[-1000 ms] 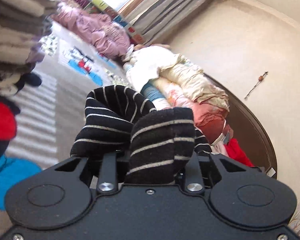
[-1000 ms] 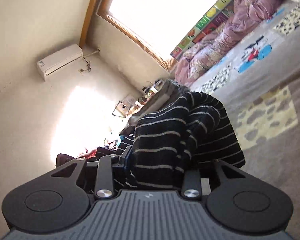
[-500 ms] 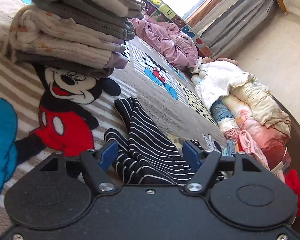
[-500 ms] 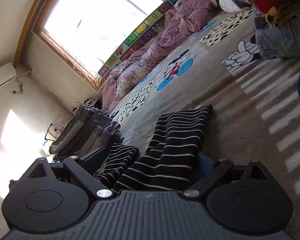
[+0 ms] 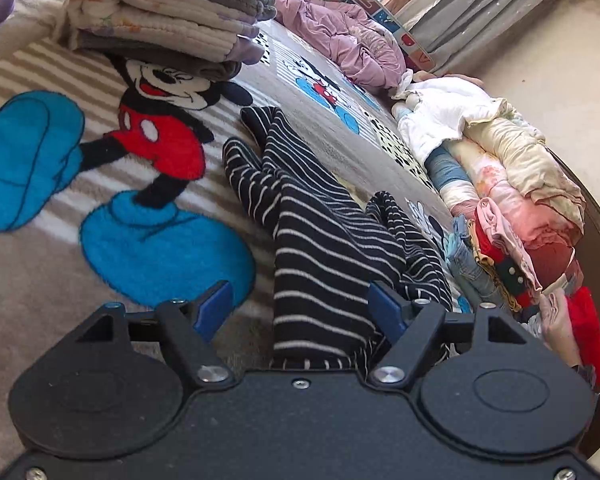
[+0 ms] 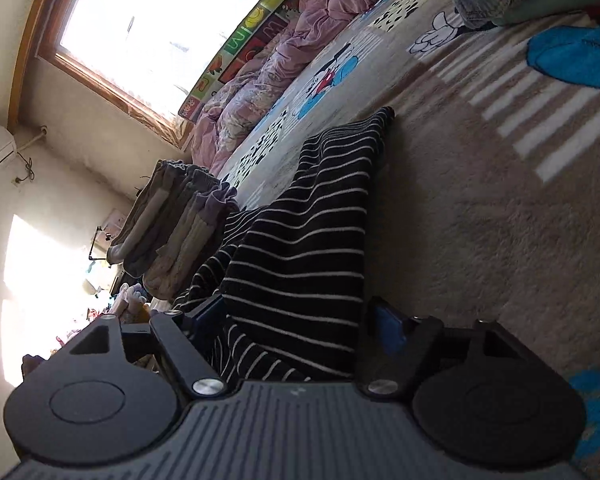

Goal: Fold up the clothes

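Note:
A black garment with thin white stripes (image 5: pixel 320 232) lies stretched out on the cartoon rug (image 5: pixel 160 248), one sleeve bunched on each side. My left gripper (image 5: pixel 300 308) is low over its near end, open; the cloth lies loose between the blue pads (image 5: pixel 216 306). In the right wrist view the same garment (image 6: pixel 312 240) runs away from my right gripper (image 6: pixel 300 320). Its jaws are closing, with the cloth's near edge between them, but the pads (image 6: pixel 388 328) do not press on it.
A tall stack of folded clothes (image 5: pixel 172 12) stands on the rug beyond the garment, also visible as the stack (image 6: pixel 172 216) in the right wrist view. A heap of unfolded clothes (image 5: pixel 500 200) lines the right side. A pink quilt (image 5: pixel 340 36) lies under the window (image 6: pixel 160 20).
Both grippers were shut on the striped garment, holding it bunched up in the air. They have since come down and let go, and the garment now lies spread on the rug.

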Tool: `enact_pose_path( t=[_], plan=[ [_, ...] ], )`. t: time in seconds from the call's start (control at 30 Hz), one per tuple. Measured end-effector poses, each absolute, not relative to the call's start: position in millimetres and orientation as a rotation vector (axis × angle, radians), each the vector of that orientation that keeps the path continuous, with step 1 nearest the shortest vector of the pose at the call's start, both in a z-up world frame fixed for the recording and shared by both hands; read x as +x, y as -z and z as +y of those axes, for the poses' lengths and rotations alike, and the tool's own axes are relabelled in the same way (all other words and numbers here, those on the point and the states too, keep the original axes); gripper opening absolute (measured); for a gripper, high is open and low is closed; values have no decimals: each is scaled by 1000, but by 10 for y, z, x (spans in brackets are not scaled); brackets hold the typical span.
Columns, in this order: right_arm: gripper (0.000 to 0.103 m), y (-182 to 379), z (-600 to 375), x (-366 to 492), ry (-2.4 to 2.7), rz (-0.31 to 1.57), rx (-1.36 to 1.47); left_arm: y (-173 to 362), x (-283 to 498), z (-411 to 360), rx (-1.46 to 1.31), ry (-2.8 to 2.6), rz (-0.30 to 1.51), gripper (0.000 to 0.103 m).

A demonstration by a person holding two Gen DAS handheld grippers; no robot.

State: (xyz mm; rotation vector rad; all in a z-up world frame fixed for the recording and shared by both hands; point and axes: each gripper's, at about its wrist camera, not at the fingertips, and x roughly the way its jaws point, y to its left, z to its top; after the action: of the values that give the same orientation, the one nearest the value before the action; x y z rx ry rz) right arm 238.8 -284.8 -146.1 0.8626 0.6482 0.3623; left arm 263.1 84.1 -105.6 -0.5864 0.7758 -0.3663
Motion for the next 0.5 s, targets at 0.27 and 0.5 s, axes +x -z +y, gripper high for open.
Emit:
enact_pose_path(
  t=[0.27,0.5],
  plan=[
    [60,1518,-2574,1994,-330,637,856,1182,2282,738,-567,385,824,73],
    [14,1508,-2419,1932,-350,605,825,1197,2099,761,-605,332,810,11]
  ],
)
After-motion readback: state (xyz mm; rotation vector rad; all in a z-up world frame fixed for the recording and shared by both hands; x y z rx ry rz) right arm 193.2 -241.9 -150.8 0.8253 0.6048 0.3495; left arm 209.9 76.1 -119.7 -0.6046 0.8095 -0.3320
